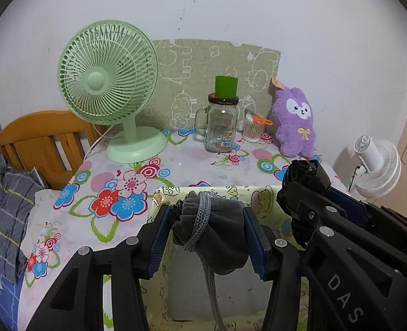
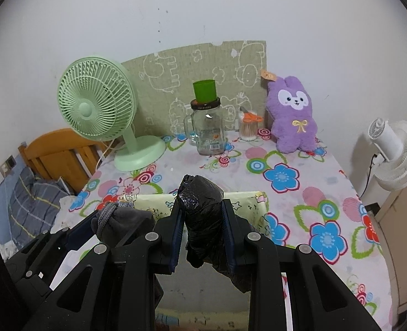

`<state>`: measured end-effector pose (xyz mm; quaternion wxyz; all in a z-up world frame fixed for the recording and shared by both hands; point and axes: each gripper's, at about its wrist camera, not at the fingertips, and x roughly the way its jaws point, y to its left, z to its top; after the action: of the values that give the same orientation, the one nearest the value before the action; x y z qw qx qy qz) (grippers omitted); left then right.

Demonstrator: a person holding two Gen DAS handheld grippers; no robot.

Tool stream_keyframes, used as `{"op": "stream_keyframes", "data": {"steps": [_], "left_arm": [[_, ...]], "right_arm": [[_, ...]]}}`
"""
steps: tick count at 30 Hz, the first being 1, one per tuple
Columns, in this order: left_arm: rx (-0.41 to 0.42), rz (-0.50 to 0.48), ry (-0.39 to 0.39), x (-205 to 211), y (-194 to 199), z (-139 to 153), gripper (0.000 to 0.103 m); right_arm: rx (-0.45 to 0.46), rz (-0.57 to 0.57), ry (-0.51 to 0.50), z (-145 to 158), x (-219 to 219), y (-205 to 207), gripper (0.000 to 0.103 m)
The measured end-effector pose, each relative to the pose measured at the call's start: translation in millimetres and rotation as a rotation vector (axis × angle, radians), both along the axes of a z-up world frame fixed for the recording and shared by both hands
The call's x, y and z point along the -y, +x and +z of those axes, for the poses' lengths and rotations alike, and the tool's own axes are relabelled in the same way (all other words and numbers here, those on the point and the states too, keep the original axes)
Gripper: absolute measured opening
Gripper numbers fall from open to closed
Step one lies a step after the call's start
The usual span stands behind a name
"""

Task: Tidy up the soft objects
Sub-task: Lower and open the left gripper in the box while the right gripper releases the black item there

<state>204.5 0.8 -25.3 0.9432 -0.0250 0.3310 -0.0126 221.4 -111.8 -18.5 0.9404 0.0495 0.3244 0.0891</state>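
My left gripper (image 1: 207,215) is shut on a dark grey cloth bundle (image 1: 220,237) tied with a grey knitted cord that hangs down. It hovers over an open fabric box (image 1: 231,191) with a pale yellow cartoon print and a grey inside. Close beside it on the right, my right gripper (image 2: 202,207) is shut on a crumpled black plastic bundle (image 2: 203,229), also above the box (image 2: 247,195). The grey bundle (image 2: 128,220) shows at the lower left of the right wrist view. A purple plush rabbit (image 1: 295,127) leans against the wall at the table's back right.
On the floral tablecloth (image 2: 300,193) stand a green desk fan (image 1: 106,77), a glass jar (image 1: 221,127) topped by a green cup, and a tub of cotton swabs (image 1: 253,131) with orange scissors. A white fan (image 2: 396,154) stands off the right edge. A wooden headboard (image 1: 37,135) and bedding lie left.
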Motion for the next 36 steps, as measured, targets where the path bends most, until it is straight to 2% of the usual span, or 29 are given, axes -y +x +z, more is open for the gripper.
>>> {"op": "stream_keyframes", "data": {"steps": [7,14,19,26,36], "left_arm": [[-0.064,-0.008,-0.008,-0.3,17.0,-17.9,0.055],[-0.099,-0.005,-0.025,-3.2,25.8,-28.2,0.074],[-0.097,-0.011,-0.023,-2.6,26.6,-29.0,0.076],[-0.089,-0.014,-0.019,-1.2,24.2,-25.2,0.081],[-0.031,-0.008,0.011,3.8,5.9,-4.8,0.087]], "right_arm": [[-0.044,0.003,0.009,-17.4,-1.6,17.5,0.030],[-0.068,0.025,0.027,-28.9,-5.4,28.8,0.030],[-0.071,0.024,0.036,-32.2,-5.9,32.8,0.050],[-0.066,-0.036,0.016,-29.8,-2.9,30.3,0.096],[-0.013,-0.045,0.025,-12.5,4.6,11.1,0.096]]}}
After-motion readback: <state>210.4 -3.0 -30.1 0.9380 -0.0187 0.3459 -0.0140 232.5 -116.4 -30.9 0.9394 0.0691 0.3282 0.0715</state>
